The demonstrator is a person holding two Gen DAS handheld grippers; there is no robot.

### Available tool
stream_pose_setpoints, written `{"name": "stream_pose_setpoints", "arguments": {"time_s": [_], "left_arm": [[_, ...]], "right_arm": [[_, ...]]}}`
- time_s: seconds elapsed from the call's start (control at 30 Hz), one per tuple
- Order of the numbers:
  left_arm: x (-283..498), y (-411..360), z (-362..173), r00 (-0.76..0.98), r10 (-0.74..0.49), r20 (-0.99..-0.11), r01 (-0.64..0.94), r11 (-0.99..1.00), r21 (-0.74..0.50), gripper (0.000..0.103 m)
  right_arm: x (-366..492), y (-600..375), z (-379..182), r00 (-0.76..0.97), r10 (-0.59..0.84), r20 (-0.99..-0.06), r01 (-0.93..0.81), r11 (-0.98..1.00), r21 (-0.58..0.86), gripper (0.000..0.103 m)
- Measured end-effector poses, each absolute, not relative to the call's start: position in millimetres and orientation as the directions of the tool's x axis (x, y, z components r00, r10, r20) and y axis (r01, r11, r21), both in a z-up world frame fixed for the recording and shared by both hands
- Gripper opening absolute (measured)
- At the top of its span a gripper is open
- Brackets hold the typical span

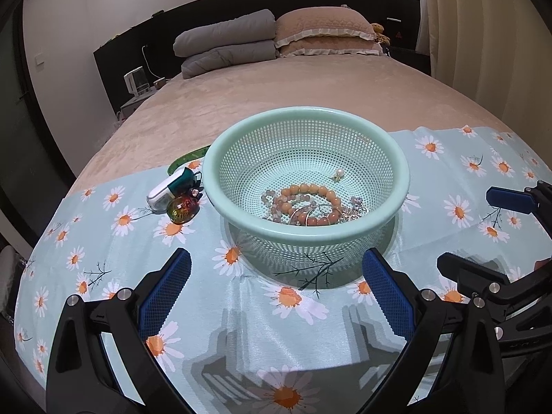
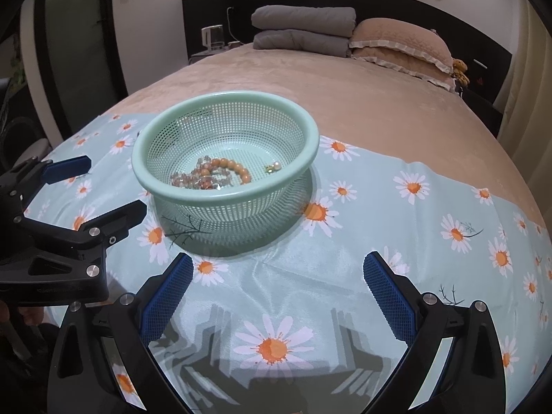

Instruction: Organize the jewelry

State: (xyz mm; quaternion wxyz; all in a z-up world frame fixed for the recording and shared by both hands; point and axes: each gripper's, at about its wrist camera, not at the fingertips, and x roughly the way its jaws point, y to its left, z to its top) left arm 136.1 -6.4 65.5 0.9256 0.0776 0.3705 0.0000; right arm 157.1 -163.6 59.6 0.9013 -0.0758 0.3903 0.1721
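Note:
A mint-green mesh basket (image 1: 390, 158) (image 2: 310, 131) stands on a daisy-print cloth (image 1: 207, 310) (image 2: 379, 224). Inside lie an orange bead bracelet (image 1: 312, 188) (image 2: 238, 167), a pale pink bead bracelet (image 1: 272, 203) (image 2: 183, 179), a silver chain piece (image 1: 355, 210) and a pearl earring (image 1: 339, 173) (image 2: 275, 166). Left of the basket sit an amber glass trinket (image 1: 183, 209), a small white and teal case (image 1: 167, 191), a dark hair clip (image 1: 193, 191) and a green bangle (image 1: 188, 157). My left gripper (image 1: 276, 286) is open, empty, just short of the basket. My right gripper (image 2: 277, 286) is open and empty too.
The cloth covers the foot of a beige bed (image 1: 276, 93). Folded grey quilts (image 1: 224, 45) and pink pillows (image 1: 324, 31) lie at the headboard. A nightstand with a white kettle (image 1: 136, 81) is far left. The right gripper (image 1: 510, 200) shows beside the basket; the left gripper (image 2: 69, 189) shows in the right wrist view.

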Motion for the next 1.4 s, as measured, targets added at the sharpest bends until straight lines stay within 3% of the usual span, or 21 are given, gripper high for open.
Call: {"name": "stream_pose_setpoints", "arguments": {"time_s": [1.4], "left_arm": [[135.8, -3.1, 65.6, 0.718, 0.08, -0.691, 0.058, 0.983, 0.175, 0.097]], "right_arm": [[160.6, -162.3, 50.5, 0.616, 0.222, -0.756, -0.364, 0.931, -0.023, 0.095]]}}
